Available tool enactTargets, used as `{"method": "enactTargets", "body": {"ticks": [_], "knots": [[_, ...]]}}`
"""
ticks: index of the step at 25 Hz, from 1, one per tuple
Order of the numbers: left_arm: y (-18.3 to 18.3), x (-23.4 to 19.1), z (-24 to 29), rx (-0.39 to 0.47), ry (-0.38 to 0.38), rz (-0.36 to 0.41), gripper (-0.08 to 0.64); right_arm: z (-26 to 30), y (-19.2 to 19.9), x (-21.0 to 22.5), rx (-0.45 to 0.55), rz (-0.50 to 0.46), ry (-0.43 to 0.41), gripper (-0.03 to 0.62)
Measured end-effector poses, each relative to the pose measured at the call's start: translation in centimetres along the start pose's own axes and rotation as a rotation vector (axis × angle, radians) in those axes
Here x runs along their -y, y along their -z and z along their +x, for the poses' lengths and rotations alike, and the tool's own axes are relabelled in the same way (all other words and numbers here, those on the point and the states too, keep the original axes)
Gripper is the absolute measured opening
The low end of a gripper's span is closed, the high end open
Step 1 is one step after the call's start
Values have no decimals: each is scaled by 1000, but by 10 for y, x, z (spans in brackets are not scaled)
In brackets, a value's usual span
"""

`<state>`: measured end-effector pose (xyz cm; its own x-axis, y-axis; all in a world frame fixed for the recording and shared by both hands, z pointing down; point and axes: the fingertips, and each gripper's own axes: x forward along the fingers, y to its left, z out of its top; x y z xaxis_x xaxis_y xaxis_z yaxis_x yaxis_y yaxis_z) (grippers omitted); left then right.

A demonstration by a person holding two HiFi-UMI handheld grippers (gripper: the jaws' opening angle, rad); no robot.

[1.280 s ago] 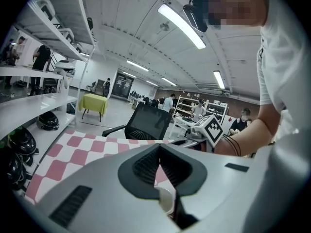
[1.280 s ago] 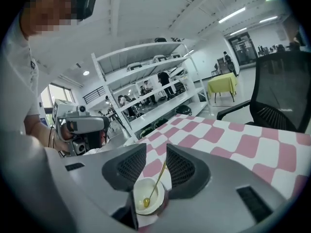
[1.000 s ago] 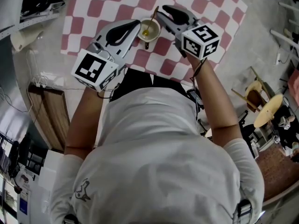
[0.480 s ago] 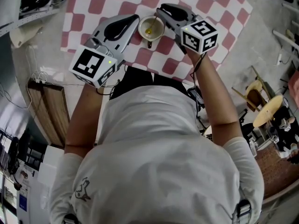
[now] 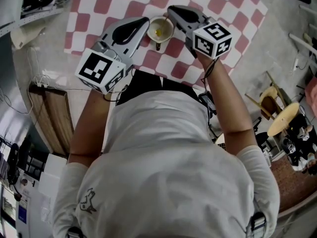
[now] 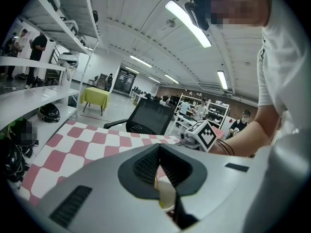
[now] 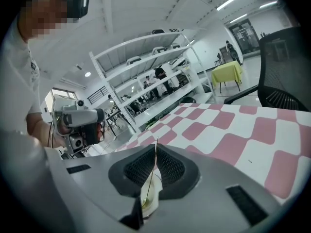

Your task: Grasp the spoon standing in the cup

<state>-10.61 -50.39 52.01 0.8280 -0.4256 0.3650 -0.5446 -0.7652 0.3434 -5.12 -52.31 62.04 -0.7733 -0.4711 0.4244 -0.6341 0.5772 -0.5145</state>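
Right gripper view alone, right gripper (image 7: 155, 148) pinching spoon (image 7: 149, 178), left gripper (image 6: 158, 147) fingers together.

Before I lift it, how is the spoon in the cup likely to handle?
The spoon looks thin and straight, probably stiff and light; its narrow handle may twist between the right gripper's fingers. The small cup could tip if dragged.
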Motion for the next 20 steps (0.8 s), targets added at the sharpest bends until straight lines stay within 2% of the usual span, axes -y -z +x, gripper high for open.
{"method": "enactTargets", "body": {"ticks": [20], "knots": [[-23, 50, -21, 52, -26, 46, 12, -48, -42, -53, 108, -129, -27, 32]]}}
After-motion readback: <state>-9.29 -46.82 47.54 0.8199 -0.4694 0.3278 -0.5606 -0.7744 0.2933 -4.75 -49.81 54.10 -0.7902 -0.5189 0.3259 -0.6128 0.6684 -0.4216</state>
